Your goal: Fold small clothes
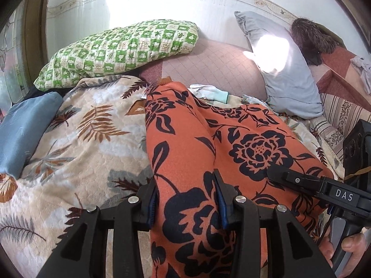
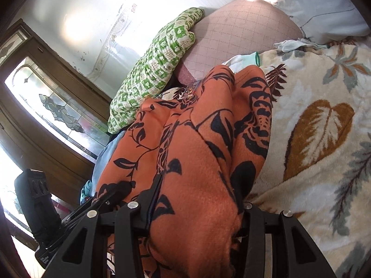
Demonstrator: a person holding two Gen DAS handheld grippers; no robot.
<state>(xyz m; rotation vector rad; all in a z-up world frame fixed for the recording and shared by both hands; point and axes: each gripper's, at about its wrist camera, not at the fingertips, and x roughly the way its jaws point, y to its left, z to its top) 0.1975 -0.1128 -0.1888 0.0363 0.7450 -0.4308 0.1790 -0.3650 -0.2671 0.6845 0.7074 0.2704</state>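
Observation:
An orange garment with black flowers (image 1: 208, 143) lies on a leaf-print blanket (image 1: 76, 139) on a bed. My left gripper (image 1: 186, 190) has its jaws apart, one on each side of a fold of the garment at its near end. My right gripper (image 1: 276, 176) comes in from the right and its tip rests on the same garment. In the right wrist view the garment (image 2: 197, 143) bunches up between my right gripper's (image 2: 199, 197) parted fingers, and the left gripper's body (image 2: 37, 208) shows at the lower left. I cannot tell whether either gripper pinches the cloth.
A green checked pillow (image 1: 120, 48) and a pale blue pillow (image 1: 287, 74) lie at the head of the bed. A blue folded cloth (image 1: 25, 127) is at the left. A small white and mint garment (image 1: 208, 92) lies beyond the orange one. A window (image 2: 53, 111) is at the left.

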